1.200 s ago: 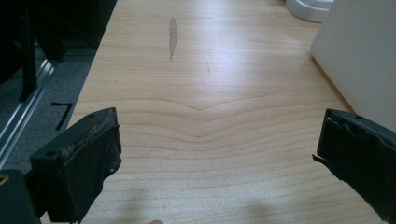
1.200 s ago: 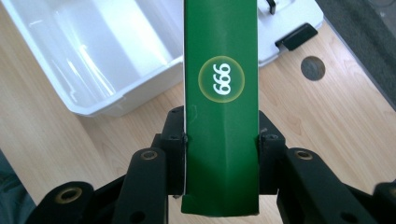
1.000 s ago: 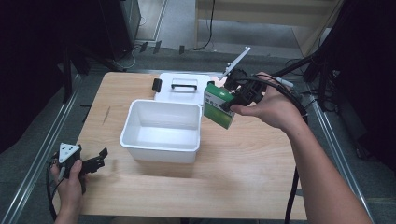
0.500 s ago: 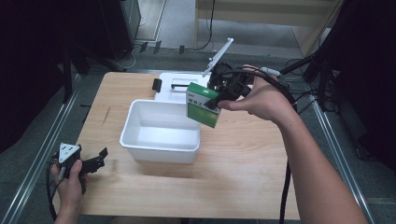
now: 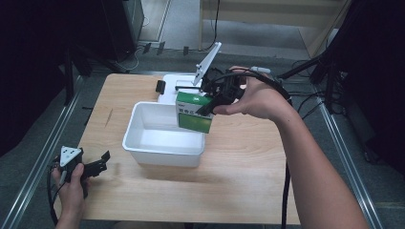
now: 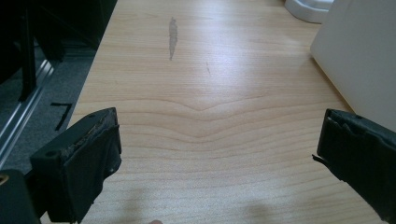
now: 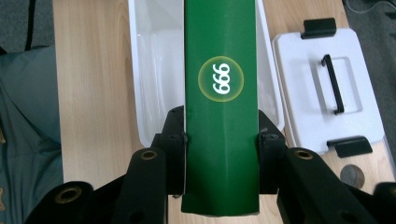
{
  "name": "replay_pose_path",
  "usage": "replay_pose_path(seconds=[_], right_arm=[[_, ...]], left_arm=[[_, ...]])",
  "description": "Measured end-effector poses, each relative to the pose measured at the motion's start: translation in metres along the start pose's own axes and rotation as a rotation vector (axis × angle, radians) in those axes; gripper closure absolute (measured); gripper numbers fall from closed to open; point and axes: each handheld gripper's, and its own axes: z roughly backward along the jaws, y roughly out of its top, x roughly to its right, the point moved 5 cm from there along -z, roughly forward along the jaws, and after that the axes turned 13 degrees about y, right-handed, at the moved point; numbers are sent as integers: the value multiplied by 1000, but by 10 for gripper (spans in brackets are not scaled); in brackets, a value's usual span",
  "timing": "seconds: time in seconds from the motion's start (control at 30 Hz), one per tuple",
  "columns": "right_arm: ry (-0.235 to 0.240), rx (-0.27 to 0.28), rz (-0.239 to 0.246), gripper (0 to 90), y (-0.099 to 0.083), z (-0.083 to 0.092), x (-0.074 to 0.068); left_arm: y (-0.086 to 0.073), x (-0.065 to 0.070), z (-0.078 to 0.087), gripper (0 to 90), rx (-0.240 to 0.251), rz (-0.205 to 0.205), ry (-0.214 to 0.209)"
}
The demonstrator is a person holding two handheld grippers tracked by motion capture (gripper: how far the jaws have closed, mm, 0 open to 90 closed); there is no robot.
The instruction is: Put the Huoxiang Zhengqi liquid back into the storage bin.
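Note:
A green box (image 5: 194,112) with a white top hangs over the right end of the white bin (image 5: 143,140), and my right gripper (image 5: 210,102) is shut on it. In the right gripper view the green box (image 7: 220,93) bears a round "999" mark and sits clamped between both jaws above the bin (image 7: 154,70). My left gripper (image 5: 98,164) rests low at the table's front left corner, open, with bare wood between its jaws (image 6: 219,154).
The bin's white lid (image 5: 179,86) with a black handle and black clips lies behind the bin, and shows as the lid (image 7: 327,88) in the right gripper view. A coin (image 7: 352,176) lies by the lid. The bin's wall (image 6: 364,60) stands right of my left gripper.
My right gripper has carried the green box leftward and down, from beside the bin's far right corner to above its right end. The left gripper has stayed put.

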Motion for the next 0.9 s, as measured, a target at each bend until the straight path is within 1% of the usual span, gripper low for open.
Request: replay_pose_path(seconds=[0.03,0.1,0.13,0.17,0.2,0.23,0.33,0.37,0.5,0.63,0.73,0.8,0.87,0.9], right_arm=[[4,4,9,649,1,-2,1],[11,-7,19,649,2,-5,0],[16,-18,37,649,3,-9,1],[16,-18,37,649,3,-9,1],[18,-22,47,649,3,-11,1],[25,-25,47,649,5,-14,1],[27,-26,55,649,7,-17,2],[38,-30,58,648,8,-20,2],[50,-40,72,648,10,-26,1],[52,-47,82,648,10,-29,2],[69,-55,89,648,10,-33,3],[60,-60,92,647,9,-35,3],[75,-50,108,647,10,-36,3],[75,-50,108,647,10,-36,3]], left_arm=[[0,0,0,2,0,0,0],[0,0,0,2,0,-1,0],[0,0,0,2,0,-1,0],[0,0,0,2,0,-1,0],[0,0,0,2,0,-1,0],[0,0,0,2,0,-1,0],[0,0,0,2,1,-1,0],[0,0,0,2,0,-1,0],[0,0,0,2,2,3,-2],[0,0,0,2,3,2,-2],[0,0,0,2,4,5,-1],[0,0,0,2,3,2,0],[0,0,0,2,3,1,0],[0,0,0,2,3,1,0]])
